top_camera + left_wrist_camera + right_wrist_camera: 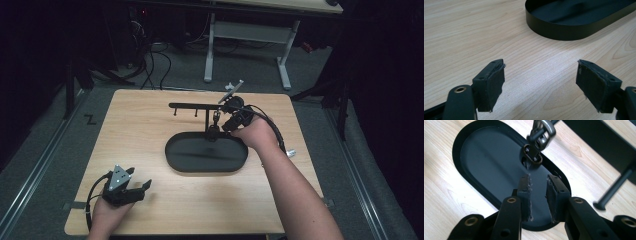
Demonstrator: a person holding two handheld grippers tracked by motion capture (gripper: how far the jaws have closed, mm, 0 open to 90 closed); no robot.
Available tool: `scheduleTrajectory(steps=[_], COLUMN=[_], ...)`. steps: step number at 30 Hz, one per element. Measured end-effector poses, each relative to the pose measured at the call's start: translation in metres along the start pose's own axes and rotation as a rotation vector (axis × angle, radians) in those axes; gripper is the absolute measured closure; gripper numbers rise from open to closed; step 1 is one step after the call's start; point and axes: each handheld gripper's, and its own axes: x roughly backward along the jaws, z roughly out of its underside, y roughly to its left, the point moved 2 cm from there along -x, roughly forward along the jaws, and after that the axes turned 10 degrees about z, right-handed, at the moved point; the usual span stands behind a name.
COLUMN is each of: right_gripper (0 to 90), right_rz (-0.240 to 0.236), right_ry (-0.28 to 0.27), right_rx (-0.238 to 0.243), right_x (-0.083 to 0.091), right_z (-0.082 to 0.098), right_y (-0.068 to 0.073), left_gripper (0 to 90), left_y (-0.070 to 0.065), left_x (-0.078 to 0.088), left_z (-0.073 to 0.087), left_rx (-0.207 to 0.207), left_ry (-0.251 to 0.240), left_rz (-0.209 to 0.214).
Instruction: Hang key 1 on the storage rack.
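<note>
Right gripper [537, 195]: jaws a little apart, holding nothing, over the black tray [464, 142].
Keyring [534, 151]: hangs just ahead of it.
Left gripper [540, 82]: jaws wide apart, bare table [461, 37] around.

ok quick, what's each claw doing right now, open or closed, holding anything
Left claw: open wide, empty, low over the wooden table.
Right claw: nearly closed with a narrow gap, holding nothing, over the black oval tray.

On one wooden worktop [150, 130] sit one black oval tray [206, 167], one black hook rack [195, 106] (a metal clasp [534, 152] dangling there), and two hand-held grippers, left [142, 186] and right [219, 119].
</note>
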Motion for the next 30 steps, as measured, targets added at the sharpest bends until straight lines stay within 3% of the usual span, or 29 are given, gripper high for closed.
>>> scheduleTrajectory(steps=[9,19,30], right_gripper=[71.0,69.0,60.9], right_rz=[-0.014,-0.024,-0.034], right_ry=[0.0,0.019,0.069], right_rx=[-0.023,-0.059,-0.118], right_x=[0.001,0.002,-0.021], right_z=[0.027,0.064,0.112], right_y=[-0.002,-0.02,-0.037], left_gripper=[23.6,23.6,23.7], left_y=[-0.001,-0.002,-0.002], left_x=[-0.002,-0.004,-0.004], left_z=[0.0,0.001,0.001], left_rx=[-0.004,-0.006,-0.005], left_ry=[0.007,0.014,0.016], left_rz=[0.001,0.0,-0.001])
